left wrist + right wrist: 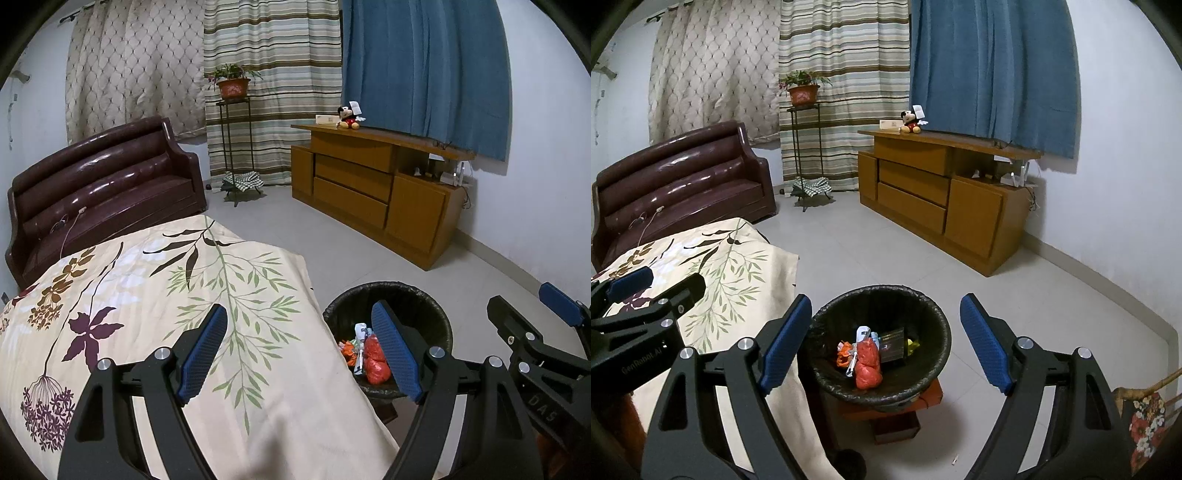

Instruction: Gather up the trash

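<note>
floral tablecloth (155, 295), tiled floor (886, 251), lined bin (934, 325)

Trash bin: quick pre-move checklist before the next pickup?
1. Left gripper open and holding nothing: ok.
2. Right gripper open and holding nothing: ok.
3. Trash bin upright, liner in place: ok.
4. Room in the bin: ok, wrappers only cover the bottom.
5. Next trash located: cannot tell; only a small scrap shows on the floor.
6. Grippers apart from each other: ok.
</note>
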